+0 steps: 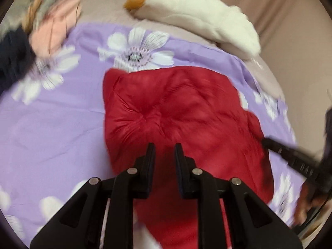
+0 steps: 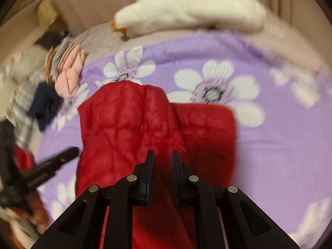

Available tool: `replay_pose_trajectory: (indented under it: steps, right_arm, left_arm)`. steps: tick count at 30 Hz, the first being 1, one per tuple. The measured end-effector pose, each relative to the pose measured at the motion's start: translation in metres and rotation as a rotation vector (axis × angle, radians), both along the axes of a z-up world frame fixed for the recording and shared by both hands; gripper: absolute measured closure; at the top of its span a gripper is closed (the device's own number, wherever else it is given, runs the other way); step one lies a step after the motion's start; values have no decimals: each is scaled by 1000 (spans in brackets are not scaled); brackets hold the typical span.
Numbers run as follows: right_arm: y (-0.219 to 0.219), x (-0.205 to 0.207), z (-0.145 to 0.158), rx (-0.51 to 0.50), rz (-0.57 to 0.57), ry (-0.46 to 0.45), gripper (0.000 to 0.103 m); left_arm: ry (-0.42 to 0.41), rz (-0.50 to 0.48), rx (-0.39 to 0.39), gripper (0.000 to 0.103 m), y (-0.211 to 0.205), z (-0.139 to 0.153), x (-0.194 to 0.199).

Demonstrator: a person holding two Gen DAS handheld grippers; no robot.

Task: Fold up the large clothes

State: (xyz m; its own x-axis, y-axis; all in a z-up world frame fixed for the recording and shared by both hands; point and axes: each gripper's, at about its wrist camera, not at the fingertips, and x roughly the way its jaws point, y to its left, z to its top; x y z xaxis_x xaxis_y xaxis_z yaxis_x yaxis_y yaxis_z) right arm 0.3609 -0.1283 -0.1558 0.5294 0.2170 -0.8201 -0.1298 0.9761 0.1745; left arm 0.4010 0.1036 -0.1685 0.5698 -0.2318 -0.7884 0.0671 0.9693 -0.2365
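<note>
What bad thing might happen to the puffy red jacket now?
1. The red jacket is puffy and slippery-looking, and both the left gripper and right gripper are open above it, so its folded layers may spring apart.
2. The pile of folded clothes lies close to the jacket; a wide swing might knock it over.
3. The flowered purple sheet could get pinched together with the jacket.

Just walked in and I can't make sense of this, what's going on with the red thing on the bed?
A person is folding a red puffer jacket on a purple flowered sheet, with a two-finger tool in each hand. The left tool and the right tool both hover over the jacket's near end, fingers apart, gripping nothing. The jacket lies partly folded, one part lapped over another. A white plush toy and a pile of other clothes lie farther back.
</note>
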Motion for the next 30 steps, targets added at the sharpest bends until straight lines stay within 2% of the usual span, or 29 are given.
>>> replay_pose_trajectory:
  steps: [2, 4, 5, 8, 9, 11, 12, 15, 19, 23, 28, 30]
  right_arm:
    - [2, -16, 13, -34, 14, 29, 91]
    - [3, -19, 12, -10, 37, 84, 91]
    - [4, -23, 10, 1, 59, 103, 91]
    - [10, -28, -16, -41, 64, 165, 91]
    - [11, -27, -34, -71, 52, 204, 91]
    - [11, -26, -66, -66, 31, 244, 91]
    - [8, -26, -82, -47, 12, 243, 91]
    - [4, -27, -96, -26, -16, 197, 91]
    - [6, -20, -101, -41, -4, 194, 91]
    - [6, -14, -108, -41, 2, 177, 91]
    - [4, -11, -115, -30, 4, 162, 91]
    - [3, -12, -118, -29, 5, 159, 91]
  left_arm:
    - [-6, -71, -16, 86, -10, 12, -22]
    - [48, -152, -93, 85, -21, 11, -36]
    - [73, -163, -97, 83, -27, 5, -39]
    - [127, -133, -3, 82, -44, -38, -40]
    - [146, -122, -2, 82, -46, -51, -39]
    - [159, -66, -53, 82, -44, -83, -37]
    - [146, -56, -76, 82, -42, -89, -37]
    - [153, -22, -145, 82, -34, -100, -30]
    - [147, -40, -110, 82, -39, -101, -23]
    - [121, -25, -116, 83, -42, -107, -21]
    - [102, -39, -72, 83, -56, -107, -20]
    - [100, -34, -79, 83, -58, -105, -21]
